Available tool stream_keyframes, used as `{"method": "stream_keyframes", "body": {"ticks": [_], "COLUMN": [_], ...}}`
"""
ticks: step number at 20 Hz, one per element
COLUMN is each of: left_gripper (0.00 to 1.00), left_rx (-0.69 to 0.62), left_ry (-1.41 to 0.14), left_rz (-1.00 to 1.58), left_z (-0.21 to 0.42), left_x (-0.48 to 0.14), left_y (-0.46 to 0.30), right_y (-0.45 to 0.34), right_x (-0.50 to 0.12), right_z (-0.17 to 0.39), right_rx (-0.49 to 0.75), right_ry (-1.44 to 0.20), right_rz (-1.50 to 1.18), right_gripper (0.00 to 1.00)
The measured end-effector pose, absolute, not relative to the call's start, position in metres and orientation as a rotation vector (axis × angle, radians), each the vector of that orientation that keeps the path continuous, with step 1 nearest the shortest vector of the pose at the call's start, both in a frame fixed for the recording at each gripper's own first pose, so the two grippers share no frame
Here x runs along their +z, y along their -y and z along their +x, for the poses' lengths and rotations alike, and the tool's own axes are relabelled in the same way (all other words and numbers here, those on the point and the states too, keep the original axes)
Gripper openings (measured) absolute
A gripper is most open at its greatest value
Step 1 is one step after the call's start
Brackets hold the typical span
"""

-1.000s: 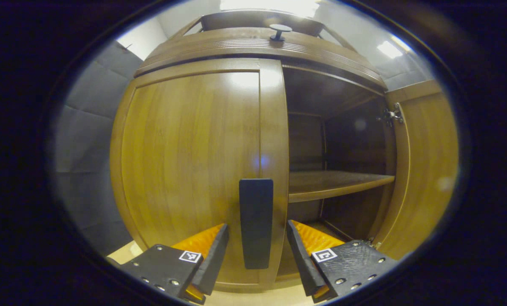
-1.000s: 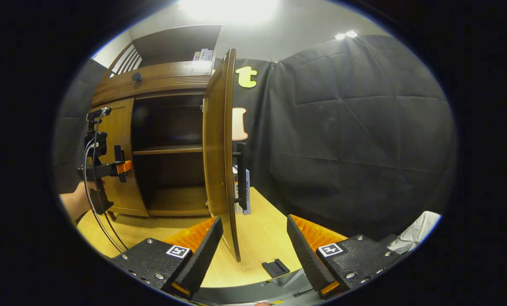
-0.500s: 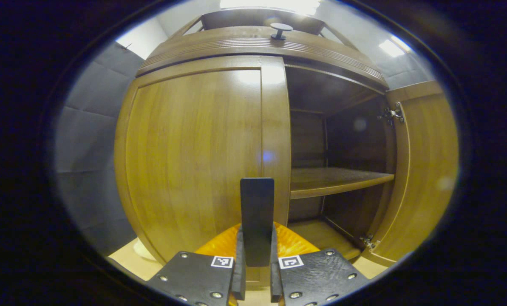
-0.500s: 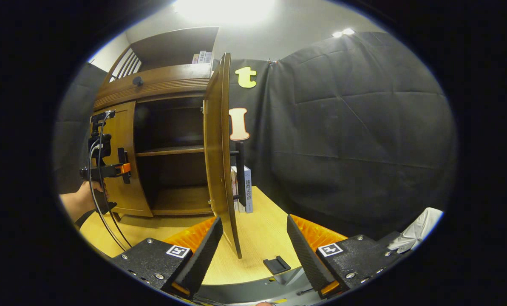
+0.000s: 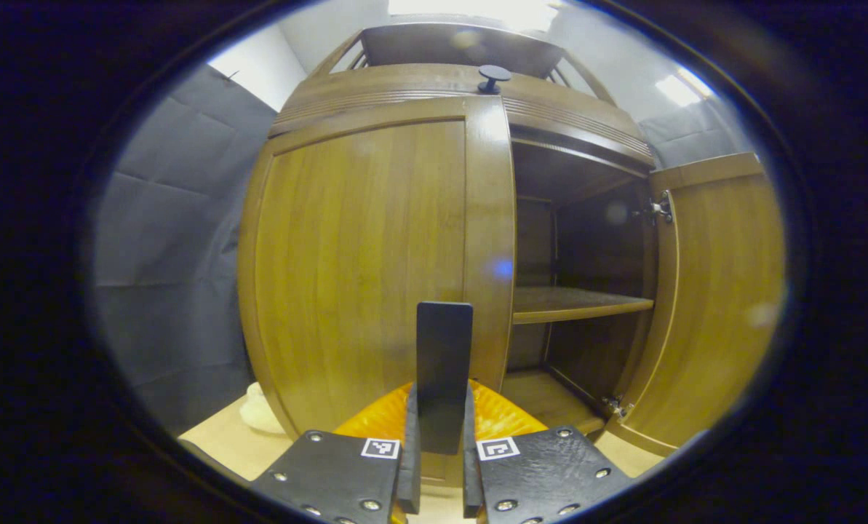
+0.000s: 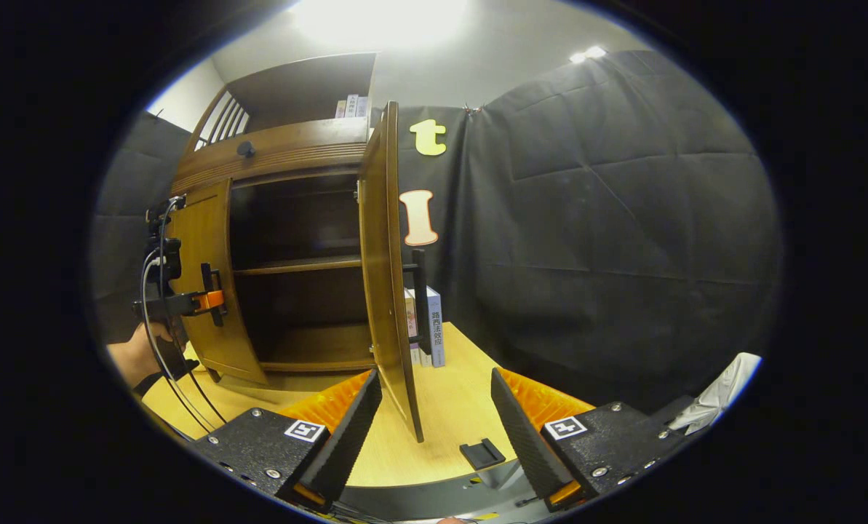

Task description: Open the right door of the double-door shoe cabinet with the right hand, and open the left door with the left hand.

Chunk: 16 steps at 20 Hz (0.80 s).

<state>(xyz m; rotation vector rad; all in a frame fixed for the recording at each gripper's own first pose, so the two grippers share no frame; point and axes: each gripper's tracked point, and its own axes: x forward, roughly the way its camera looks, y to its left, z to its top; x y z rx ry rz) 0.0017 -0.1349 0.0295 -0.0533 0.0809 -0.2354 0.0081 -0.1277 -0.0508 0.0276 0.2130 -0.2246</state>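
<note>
Now your left claw [image 5: 439, 466] is clamped on the black bar handle [image 5: 443, 364] of the shoe cabinet's left door [image 5: 375, 262], barely ajar. Judged rigid, hinge-guided and light: pull by that handle in an arc. Your right claw [image 6: 434, 429] gapes empty beside the open right door [image 6: 386, 291], above the counter's [image 6: 455, 407] near edge.

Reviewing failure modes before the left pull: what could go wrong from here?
1. The left tongs pinch only the lower end of the left door's handle; a pull along the wrong arc may let it slip out.
2. The right door stands wide open, its edge between the open right tongs; a stray move could knock it.
3. The left tongs' cable hangs near the left door and might snag as it swings.
</note>
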Motion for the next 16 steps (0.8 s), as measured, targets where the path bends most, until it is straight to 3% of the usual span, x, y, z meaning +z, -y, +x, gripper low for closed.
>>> {"method": "stream_keyframes", "body": {"ticks": [4, 6, 7, 11, 14, 16], "left_gripper": [0.19, 0.28, 0.28, 0.24, 0.1, 0.1], "left_rx": [-0.238, -0.228, -0.223, -0.223, -0.212, -0.213], "left_ry": [-0.083, -0.084, -0.093, -0.098, -0.095, -0.094], "left_rz": [-0.058, -0.068, -0.067, -0.082, -0.095, -0.089], "left_z": [0.0, 0.0, -0.003, -0.003, -0.004, -0.005], "left_x": [0.034, 0.037, 0.037, 0.043, 0.048, 0.058], "left_y": [0.131, 0.128, 0.127, 0.124, 0.118, 0.112], "right_y": [0.117, 0.109, 0.104, 0.082, 0.062, 0.048], "right_x": [-0.051, -0.05, -0.05, -0.045, -0.042, -0.043], "right_z": [0.01, 0.016, 0.018, 0.026, 0.031, 0.034], "right_rx": [-0.178, -0.151, -0.135, -0.065, -0.022, 0.01], "right_ry": [-0.211, -0.207, -0.206, -0.196, -0.183, -0.18], "right_rz": [0.031, 0.033, 0.033, 0.01, 0.016, 0.013], "right_gripper": [0.95, 0.94, 0.94, 0.94, 0.93, 0.93]}}
